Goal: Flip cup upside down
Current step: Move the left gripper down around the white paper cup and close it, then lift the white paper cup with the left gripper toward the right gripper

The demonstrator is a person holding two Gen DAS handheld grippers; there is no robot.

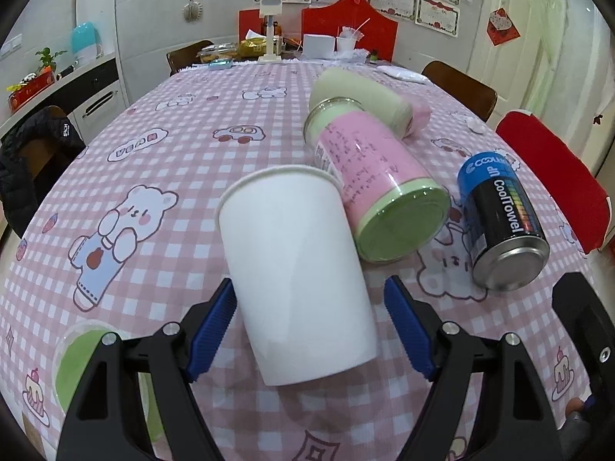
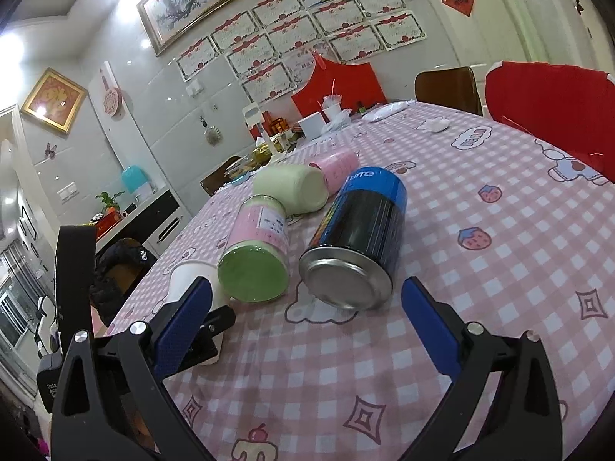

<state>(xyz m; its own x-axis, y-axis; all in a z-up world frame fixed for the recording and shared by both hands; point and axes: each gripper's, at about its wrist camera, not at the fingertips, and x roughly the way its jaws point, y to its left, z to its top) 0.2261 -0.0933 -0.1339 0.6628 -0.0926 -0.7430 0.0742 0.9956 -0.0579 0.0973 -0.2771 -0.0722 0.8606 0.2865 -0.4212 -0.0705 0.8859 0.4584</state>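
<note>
On the checked tablecloth (image 1: pixel 184 176) a white cup (image 1: pixel 296 269) sits between the spread fingers of the left gripper (image 1: pixel 309 330); its left pad (image 1: pixel 213 330) lies at the cup's side, the right pad stands apart, so it is released. The cup's rim points away and touches a pink-and-green jar (image 1: pixel 376 184) lying on its side. Just right of the jar lies a blue-and-black can (image 1: pixel 499 219). Behind them lies a pale green roll (image 1: pixel 357 96). The right gripper (image 2: pixel 307 330) hangs unclenched, holding nothing, just before the can's metal end.
</note>
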